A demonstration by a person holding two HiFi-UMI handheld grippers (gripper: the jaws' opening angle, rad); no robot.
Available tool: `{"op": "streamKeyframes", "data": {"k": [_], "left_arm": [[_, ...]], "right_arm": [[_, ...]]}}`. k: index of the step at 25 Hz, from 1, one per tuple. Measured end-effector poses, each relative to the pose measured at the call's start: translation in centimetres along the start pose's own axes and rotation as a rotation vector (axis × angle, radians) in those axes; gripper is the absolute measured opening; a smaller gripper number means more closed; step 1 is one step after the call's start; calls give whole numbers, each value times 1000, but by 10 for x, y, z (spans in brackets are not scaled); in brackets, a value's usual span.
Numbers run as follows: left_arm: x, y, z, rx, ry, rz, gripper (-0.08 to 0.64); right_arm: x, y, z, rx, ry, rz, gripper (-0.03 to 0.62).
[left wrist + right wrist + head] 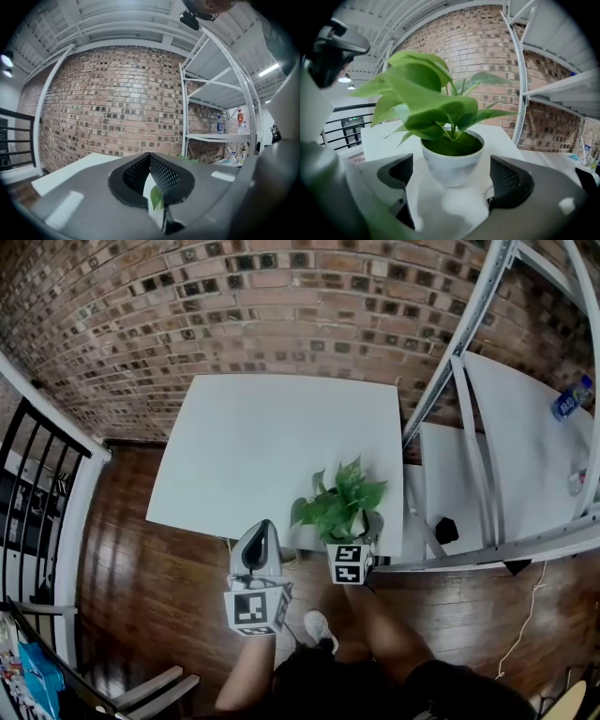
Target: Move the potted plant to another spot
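The potted plant [342, 502], green leaves in a white round pot [452, 161], stands near the front right corner of the white table [272, 446]. In the head view my right gripper [346, 534] is at that corner, with its marker cube just below the leaves. In the right gripper view the right gripper [454, 177] is open. The pot sits between its two black pads [508, 180], and neither pad touches it. My left gripper [260, 538] hovers at the table's front edge, left of the plant. In its own view the left gripper [151, 174] is shut on nothing.
A white metal shelf rack [469, 399] stands right of the table, with a bottle [570, 397] and a small black object [447, 531] on its shelves. A brick wall [234, 306] runs behind. A black railing [28, 484] is at the left. A chair [150, 690] stands on the wooden floor.
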State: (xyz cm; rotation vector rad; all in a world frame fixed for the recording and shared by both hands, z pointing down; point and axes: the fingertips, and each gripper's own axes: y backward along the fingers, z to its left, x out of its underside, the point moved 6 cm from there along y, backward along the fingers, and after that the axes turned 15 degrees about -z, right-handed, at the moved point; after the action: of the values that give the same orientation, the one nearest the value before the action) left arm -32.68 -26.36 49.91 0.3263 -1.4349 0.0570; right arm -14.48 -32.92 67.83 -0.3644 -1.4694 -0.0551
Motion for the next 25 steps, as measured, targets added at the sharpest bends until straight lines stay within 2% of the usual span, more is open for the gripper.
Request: {"op": "streamKeyframes", "data": {"k": [3, 9, 10, 13, 16, 19, 25], "left_arm": [[-3, 5, -10, 6, 7, 4, 12], [-19, 21, -31, 7, 3, -13, 12], [-20, 26, -35, 6, 8, -17, 12], [-18, 38, -46, -4, 15, -26, 12], [-23, 42, -64, 4, 13, -22, 12], [-28, 49, -84, 27, 29, -16, 12], [-36, 55, -122, 67, 33, -22, 12]], "right_arm": [[-3, 24, 2, -4, -19, -2, 499], [-27, 79, -2, -34, 2, -56, 490], [-32, 90, -4, -37, 7, -70, 468], [-52, 116, -13, -32, 25, -123, 340], [-76, 137, -25, -9, 26, -178, 159], [-100, 154, -33, 13, 26, -231, 4], [-142, 183, -47, 4, 9, -313, 2]]}}
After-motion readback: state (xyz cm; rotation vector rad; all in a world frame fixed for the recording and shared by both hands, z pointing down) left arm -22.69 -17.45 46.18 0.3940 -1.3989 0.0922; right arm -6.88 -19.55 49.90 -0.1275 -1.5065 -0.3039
